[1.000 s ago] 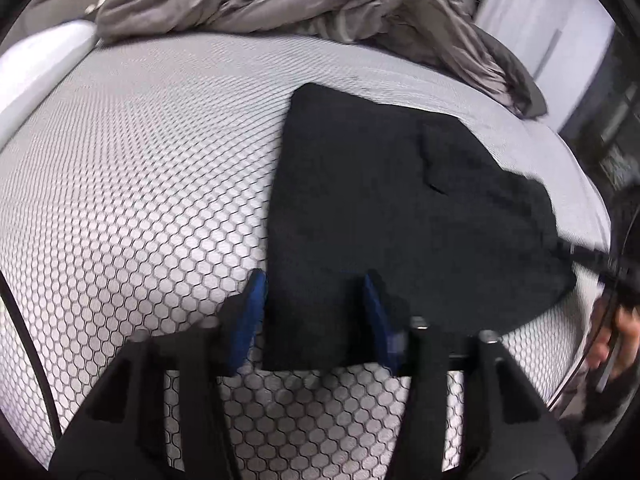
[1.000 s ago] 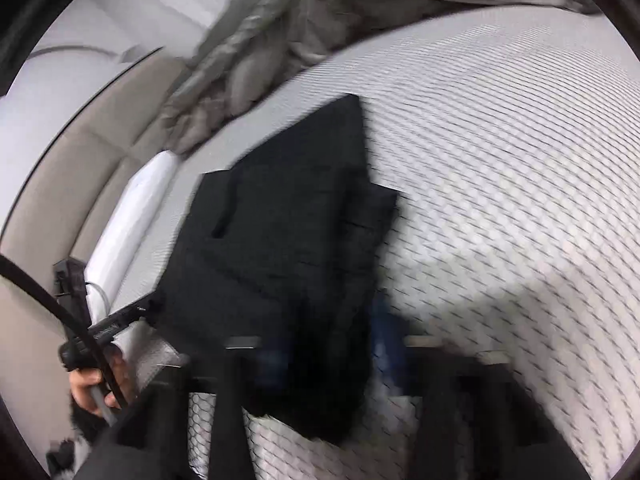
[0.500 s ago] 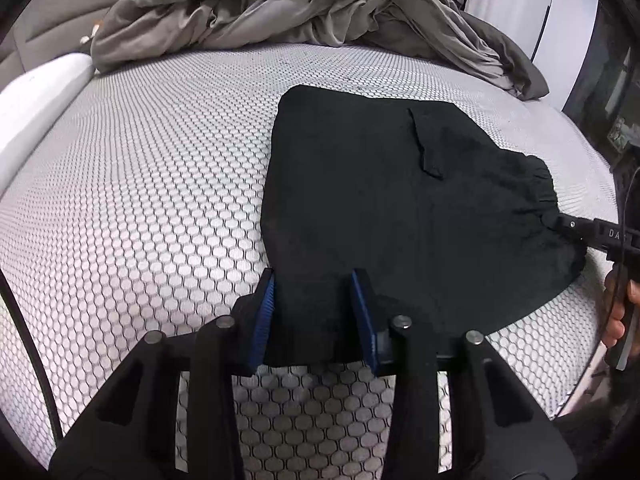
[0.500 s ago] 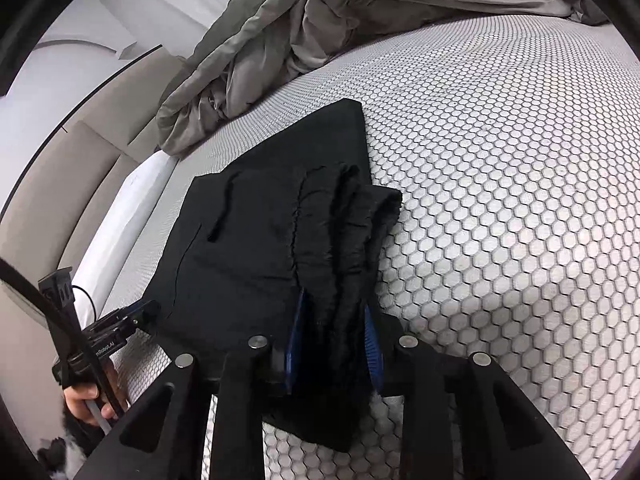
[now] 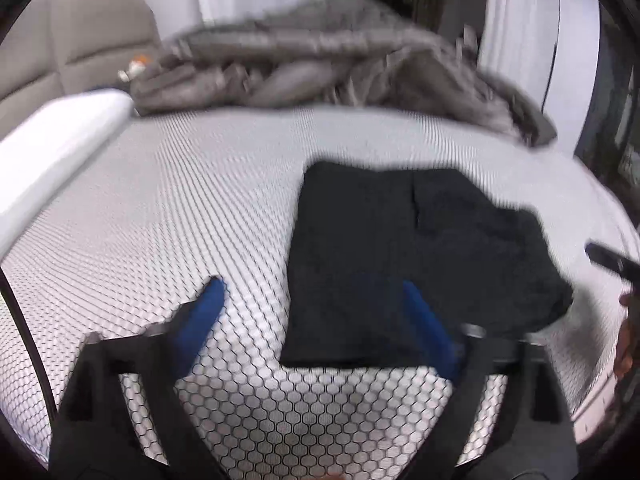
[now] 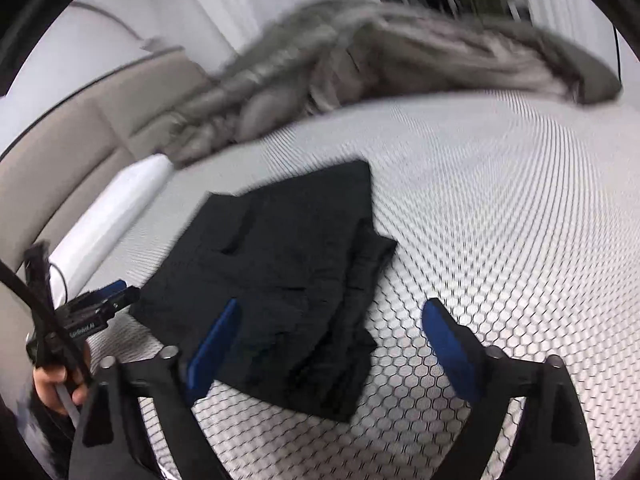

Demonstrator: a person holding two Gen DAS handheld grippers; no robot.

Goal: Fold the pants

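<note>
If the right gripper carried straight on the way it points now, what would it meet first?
Probably the folded black pants, lying between the open right gripper fingers on the honeycomb-patterned mattress; depth is uncertain.

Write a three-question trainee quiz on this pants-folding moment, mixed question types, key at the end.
1. True or false: the right gripper is clamped on the black pants.
2. Multiple choice: the grey duvet lies A) on the pants, B) bunched at the far side of the mattress, C) on the floor.
3. Fill in: the left gripper has its jaws ____.

Key:
1. False; its jaws have just been opening and stand wide, pads off the cloth.
2. B.
3. Open; they have just been opening, with the pants' near edge lying between them, ungripped.
</note>
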